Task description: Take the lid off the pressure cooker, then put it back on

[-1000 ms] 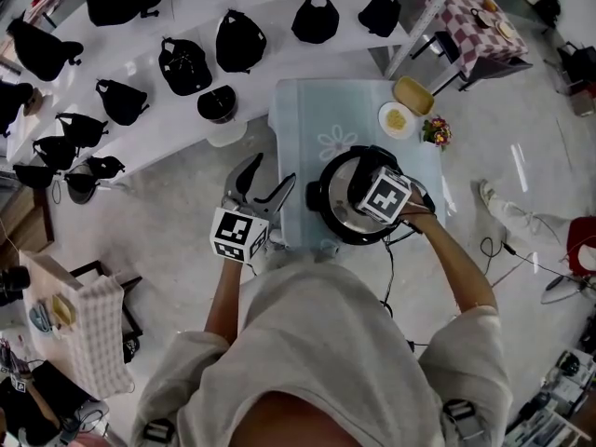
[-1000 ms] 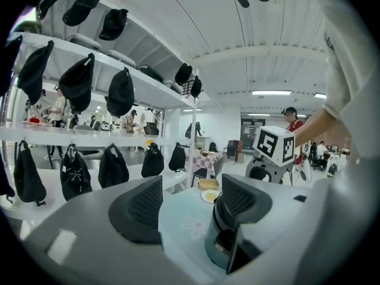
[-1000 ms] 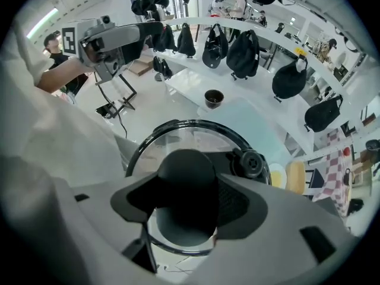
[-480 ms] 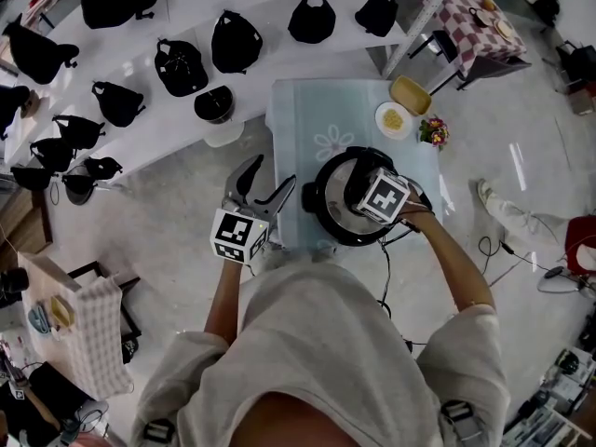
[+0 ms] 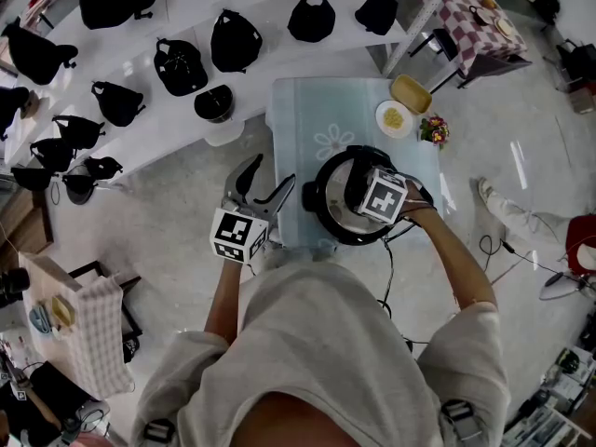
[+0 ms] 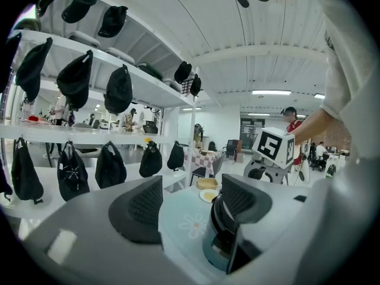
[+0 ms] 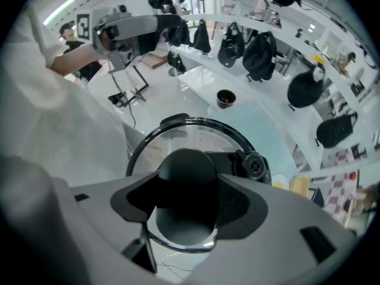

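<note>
The pressure cooker stands at the near edge of a small table; its dark body also shows in the left gripper view, partly hidden by a jaw. My right gripper points steeply down over it. In the right gripper view the jaws of this gripper are shut on the lid's black handle, and the glass lid spreads out beneath. I cannot tell whether the lid rests on the pot. My left gripper hangs open and empty left of the table, aimed at the cooker.
On the far side of the light blue tablecloth sit a plate, a yellow basket and a small flower pot. White shelves with black caps run behind and to the left. A cable trails off the cooker.
The right gripper has rolled a little about its own axis over the cooker, its marker cube turning with it. The left gripper has kept still.
</note>
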